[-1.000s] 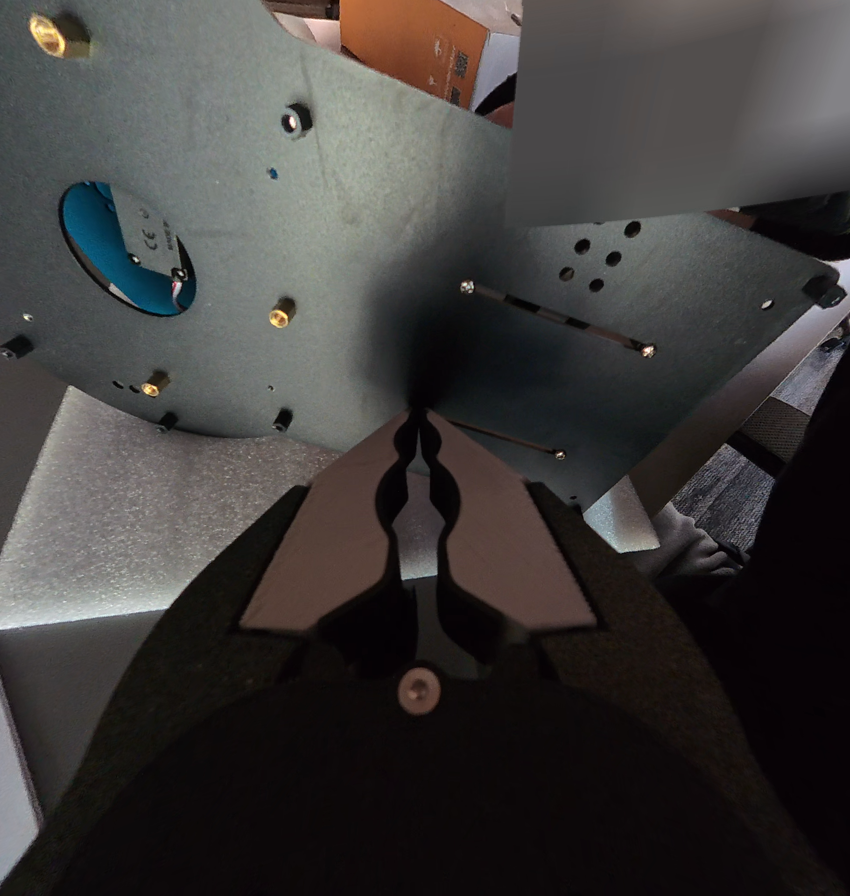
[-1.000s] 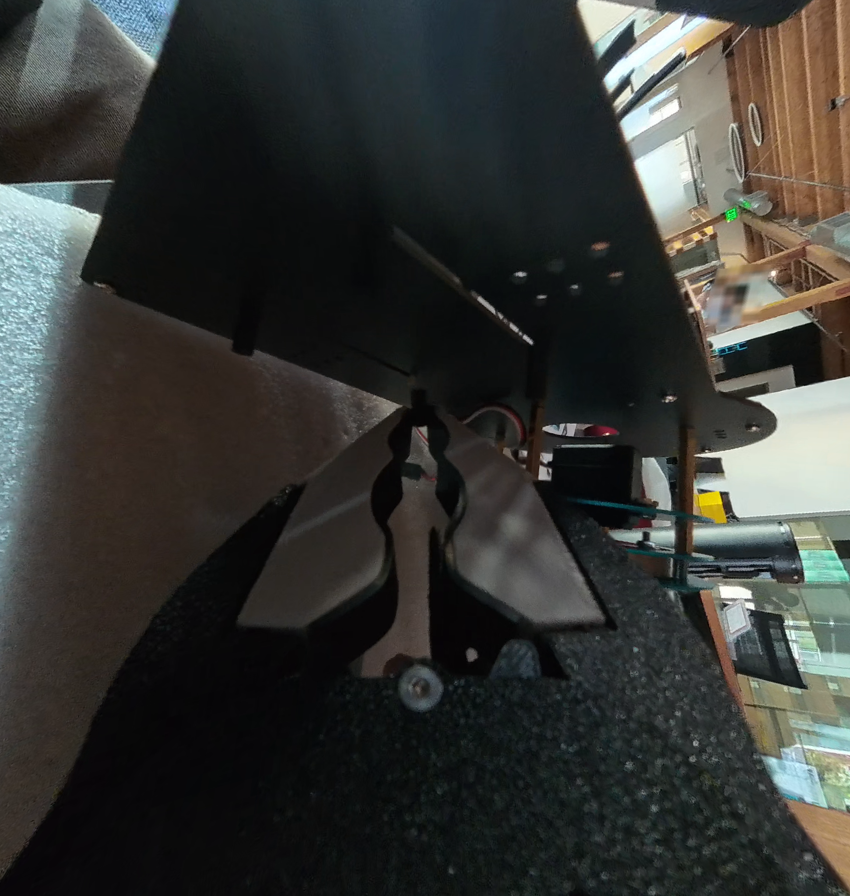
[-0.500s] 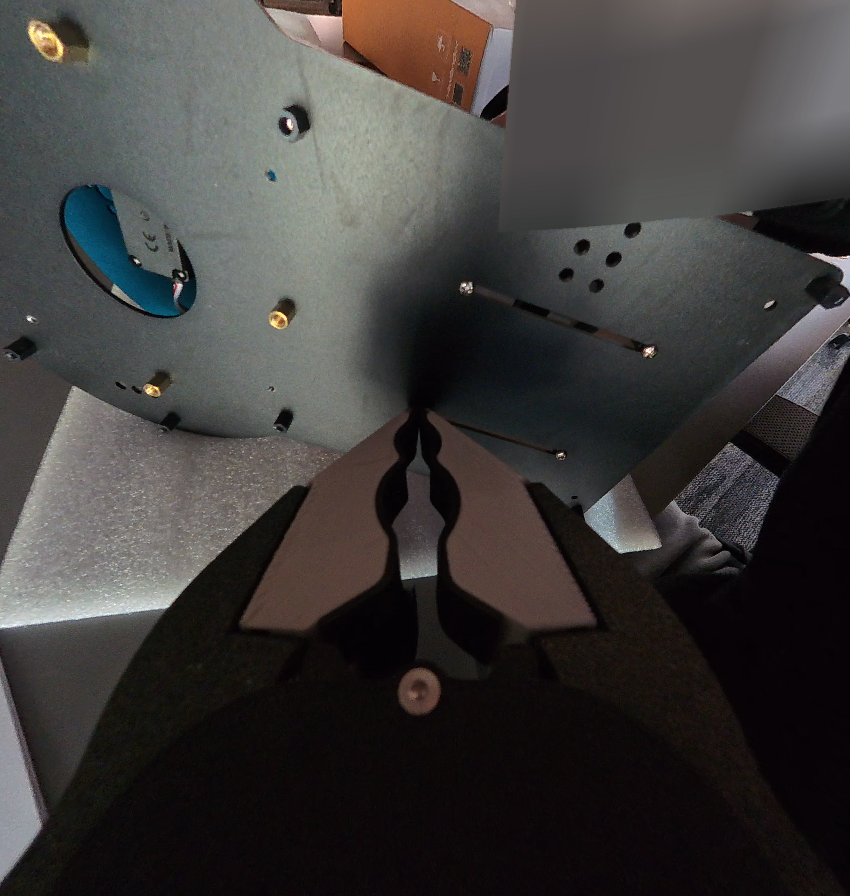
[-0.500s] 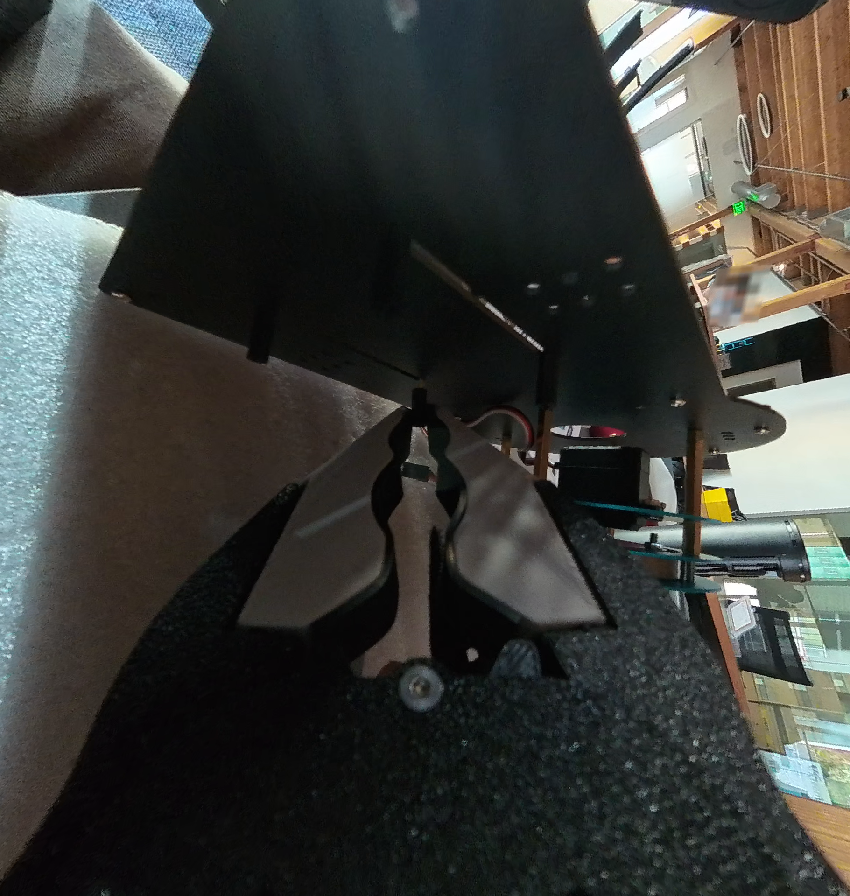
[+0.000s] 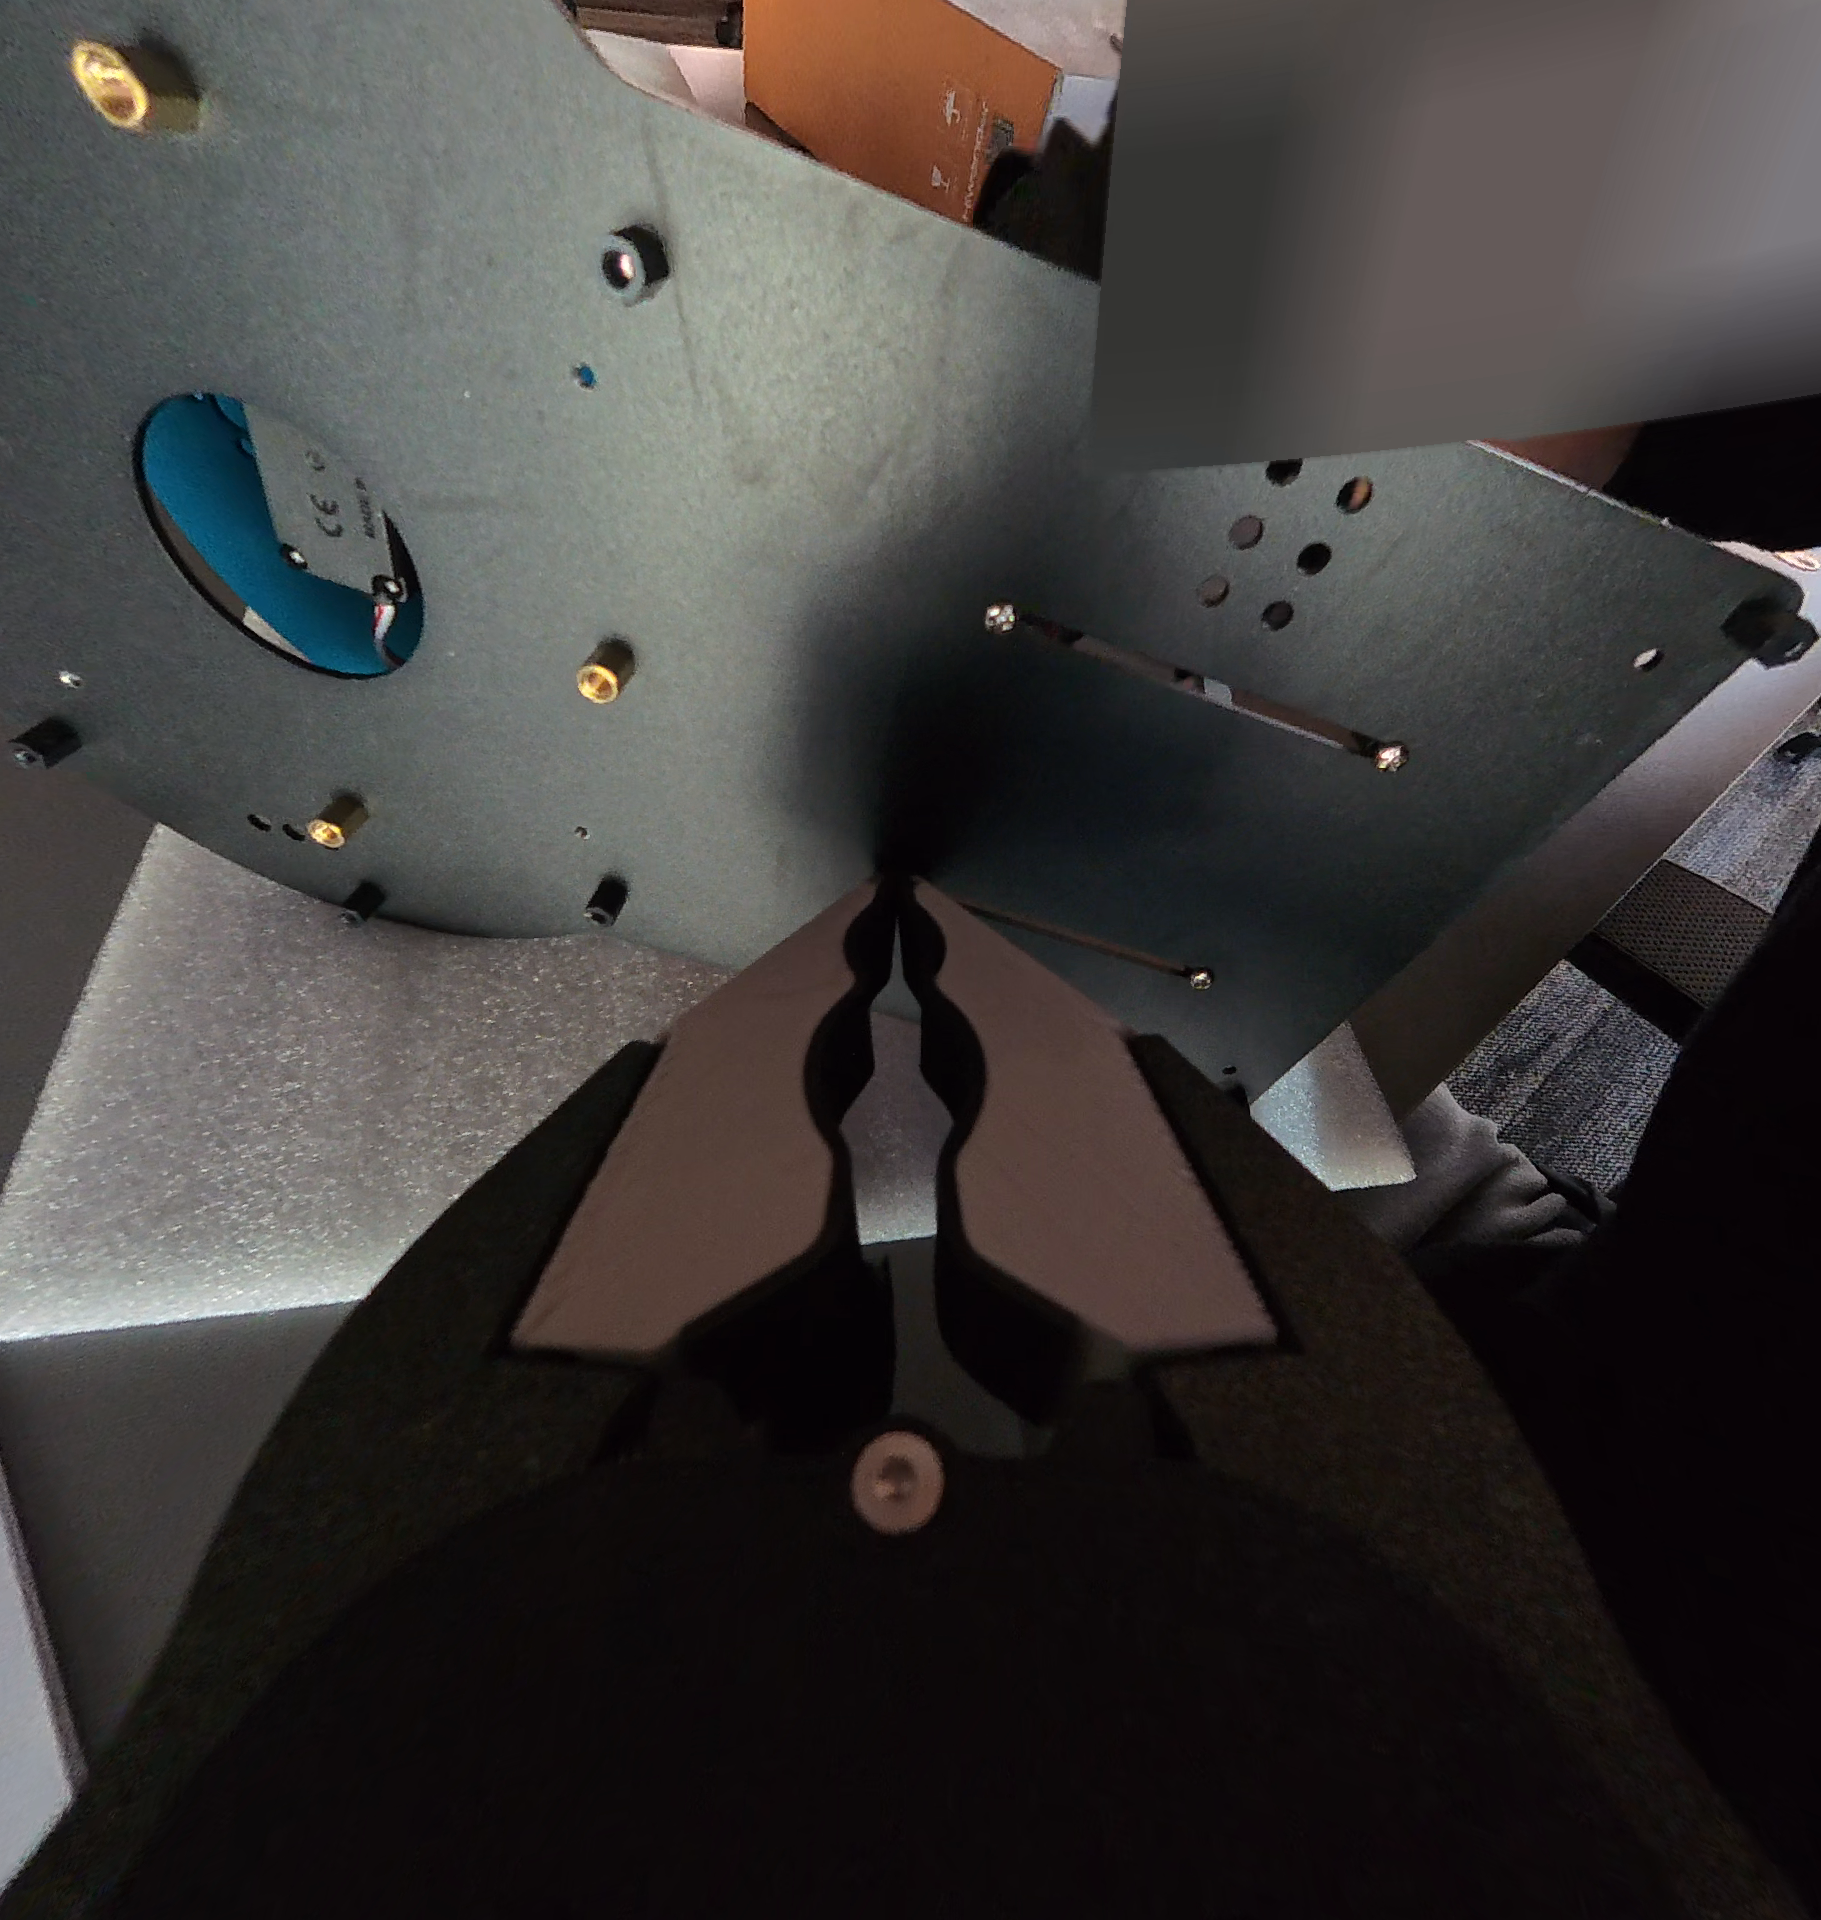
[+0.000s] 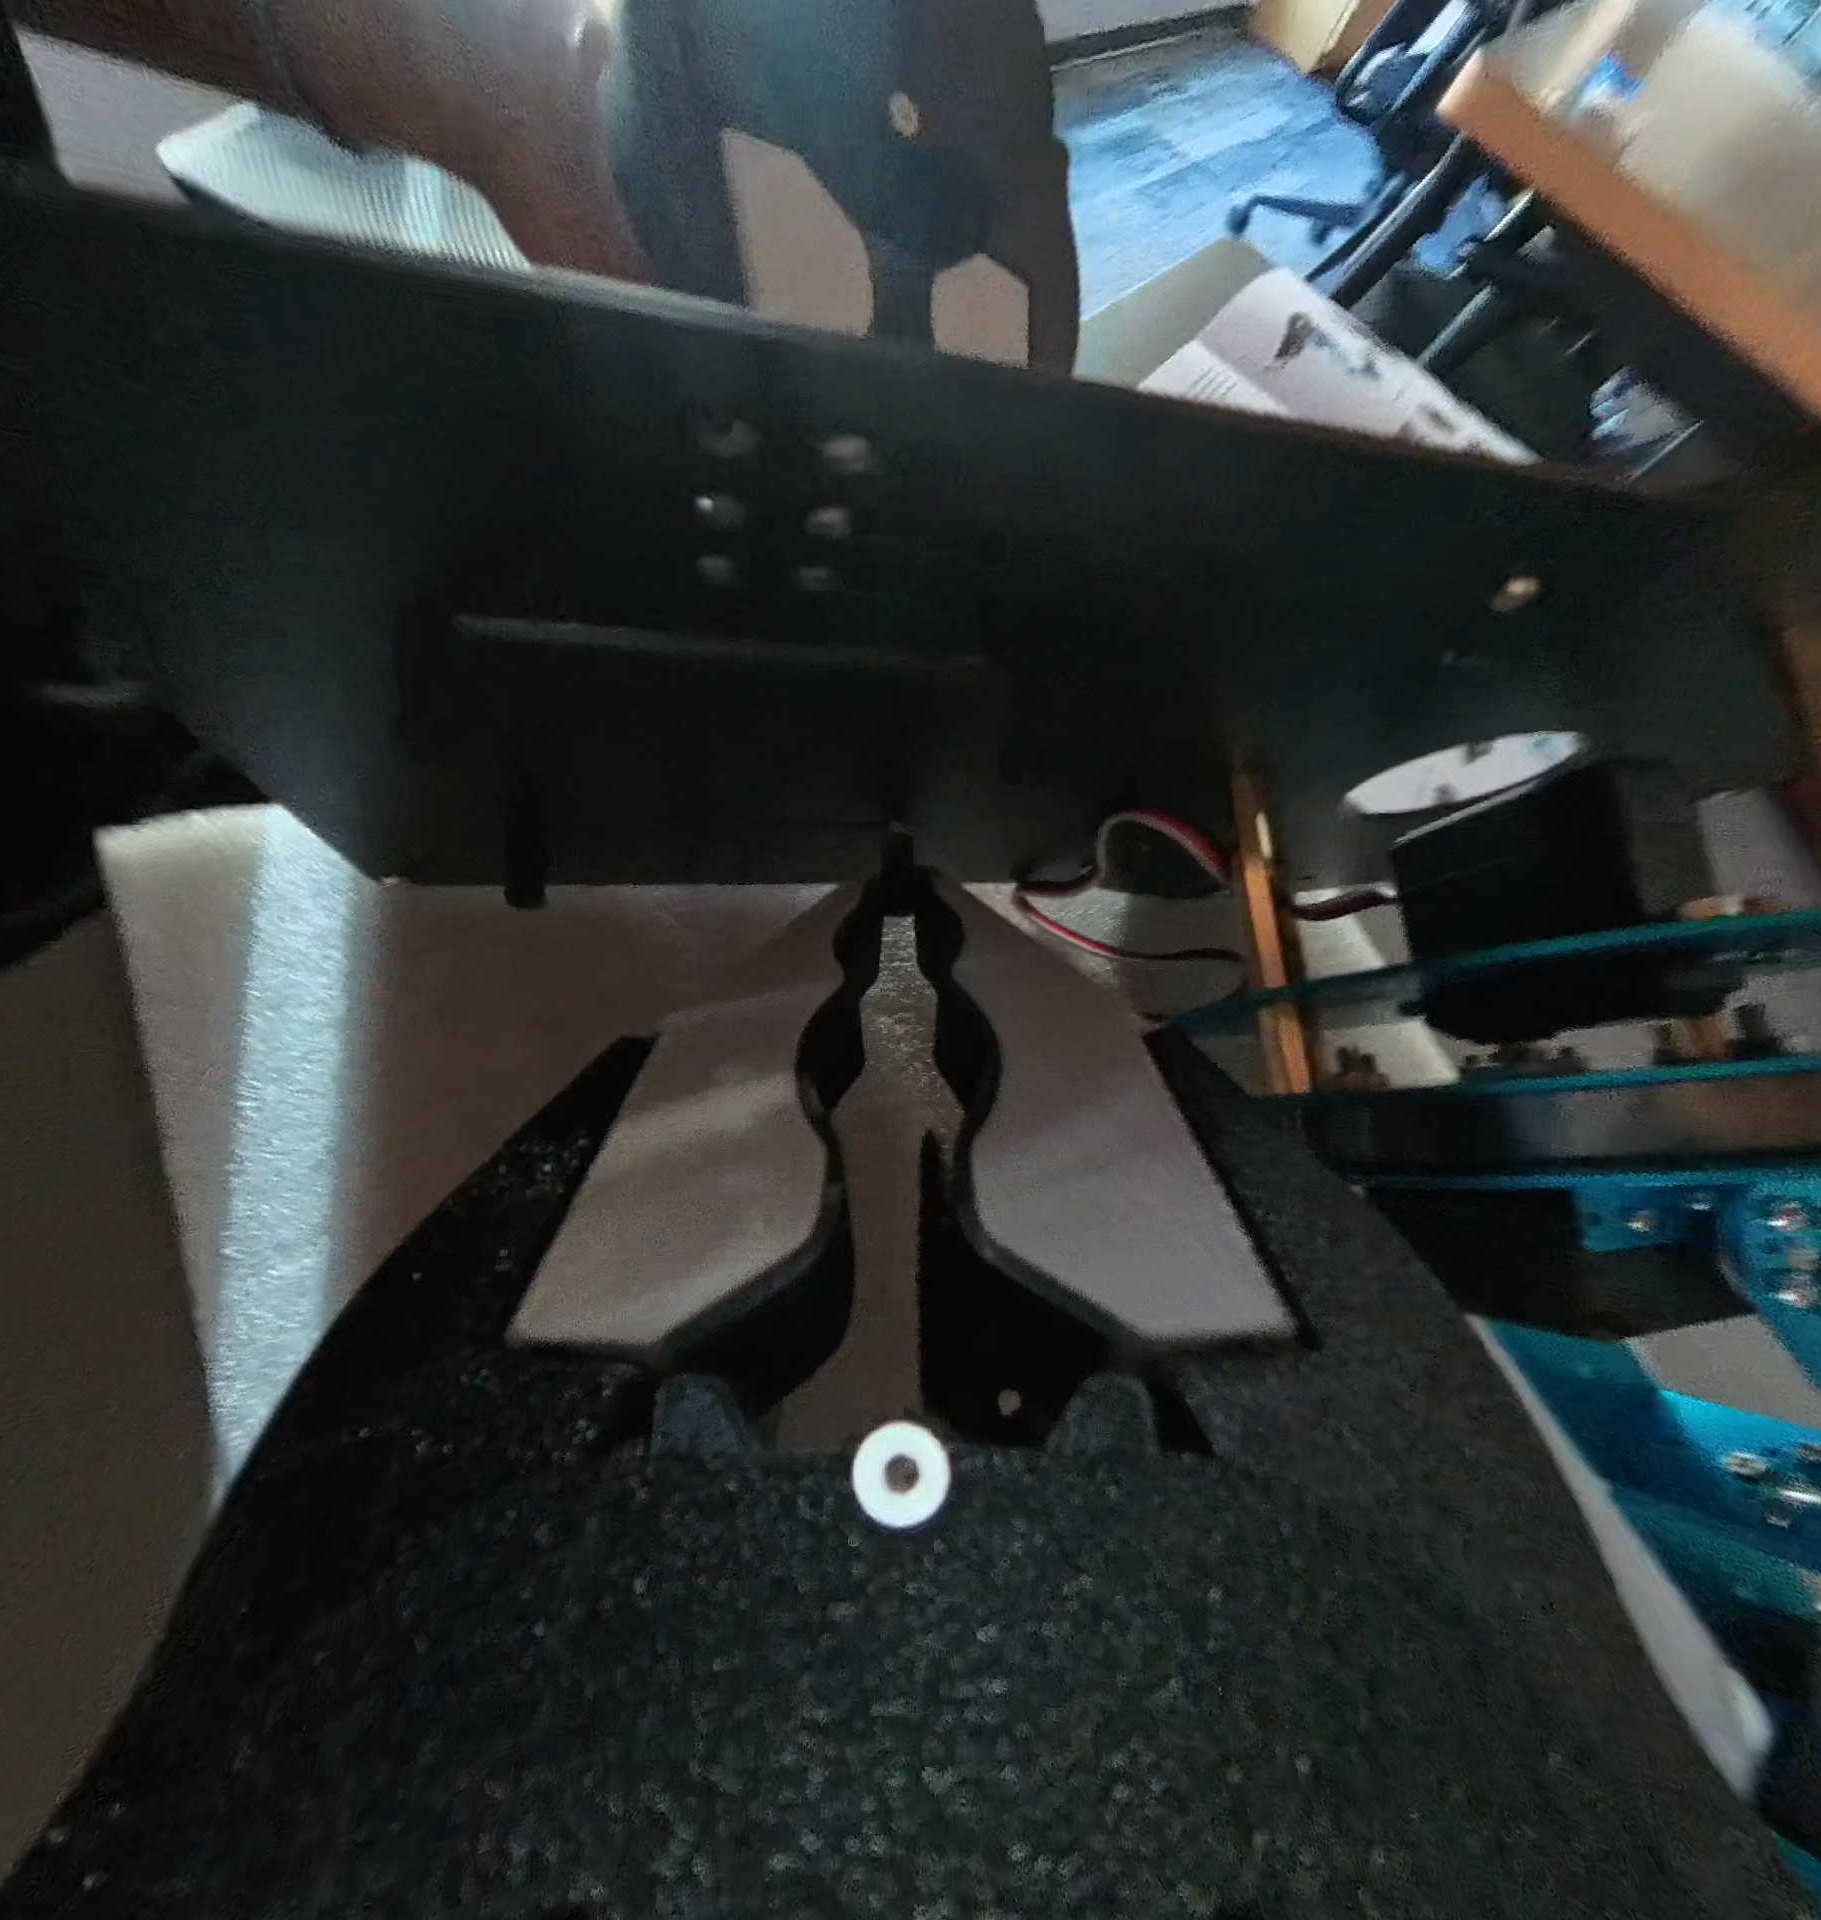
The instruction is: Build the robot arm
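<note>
**Both grippers pinched on dark chassis plate**

While the left gripper (image 5: 895,894) has its fingertips closed tight on the near edge of the dark metal plate (image 5: 677,499), the right gripper (image 6: 898,883) nips a small black standoff at the plate's lower edge (image 6: 677,727) — fingers nearly together. Plate stands tilted over a white foam block (image 5: 262,1091). Brass standoffs (image 5: 602,681) stick out of it; round cutout (image 5: 277,535) at left shows a blue part. Right view is blurred — red-white wires (image 6: 1145,914) and teal clear panels (image 6: 1508,966) to the right.
</note>
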